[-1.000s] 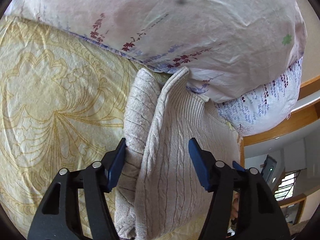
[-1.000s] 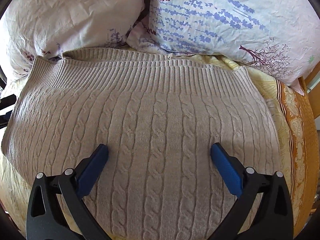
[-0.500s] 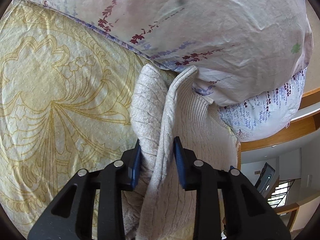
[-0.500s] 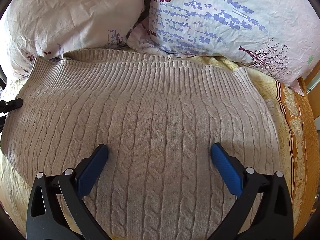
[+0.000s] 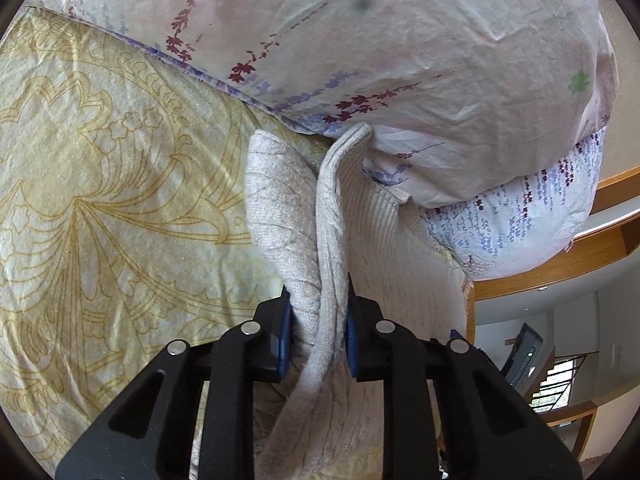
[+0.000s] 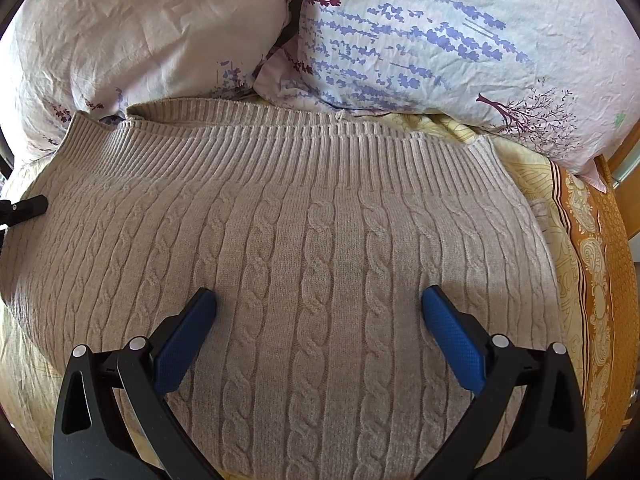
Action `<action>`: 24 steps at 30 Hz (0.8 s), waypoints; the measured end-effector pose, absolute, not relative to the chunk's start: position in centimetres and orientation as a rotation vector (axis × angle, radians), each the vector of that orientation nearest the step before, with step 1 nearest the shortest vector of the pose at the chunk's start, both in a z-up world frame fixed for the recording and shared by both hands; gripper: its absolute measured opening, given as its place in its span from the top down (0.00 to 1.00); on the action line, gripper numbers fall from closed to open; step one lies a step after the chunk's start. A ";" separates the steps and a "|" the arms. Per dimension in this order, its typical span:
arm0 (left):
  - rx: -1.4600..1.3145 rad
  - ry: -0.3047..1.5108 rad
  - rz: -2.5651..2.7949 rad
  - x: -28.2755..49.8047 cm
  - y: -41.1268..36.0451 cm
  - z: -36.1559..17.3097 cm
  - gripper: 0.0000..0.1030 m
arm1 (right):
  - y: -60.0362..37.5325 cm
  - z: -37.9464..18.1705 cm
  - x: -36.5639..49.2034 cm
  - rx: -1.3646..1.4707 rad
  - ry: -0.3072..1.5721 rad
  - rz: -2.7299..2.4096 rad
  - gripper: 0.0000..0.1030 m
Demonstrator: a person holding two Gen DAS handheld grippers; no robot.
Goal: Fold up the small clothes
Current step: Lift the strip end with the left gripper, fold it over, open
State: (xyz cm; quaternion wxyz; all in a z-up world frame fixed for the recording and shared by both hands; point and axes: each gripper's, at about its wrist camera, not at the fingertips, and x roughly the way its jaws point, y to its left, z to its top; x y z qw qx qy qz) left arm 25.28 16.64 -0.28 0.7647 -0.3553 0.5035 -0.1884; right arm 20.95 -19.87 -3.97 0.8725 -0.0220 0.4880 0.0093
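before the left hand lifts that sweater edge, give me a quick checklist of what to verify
1. Left gripper shut on the sweater edge, its fingers having just been closing: ok.
2. Both knit layers caught between the fingers: ok.
3. Right gripper open over the sweater, holding nothing: ok.
4. Ribbed hem free of the pillows: not ok, it touches them.
5. Sleeves tucked: cannot tell.

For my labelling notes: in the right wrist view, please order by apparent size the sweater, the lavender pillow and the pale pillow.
1. sweater
2. lavender pillow
3. pale pillow
Both pillows are cropped by the frame, so their order is unsure.
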 end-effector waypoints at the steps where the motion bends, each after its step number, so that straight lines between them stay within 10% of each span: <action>1: -0.778 1.087 -0.419 25.3 16.4 0.0 0.81 | -19.9 -4.0 20.9 -0.046 1.019 0.019 0.01; 24: -0.910 1.012 -0.857 27.3 0.7 7.3 0.83 | -21.1 -3.9 21.1 -0.066 1.012 0.097 0.01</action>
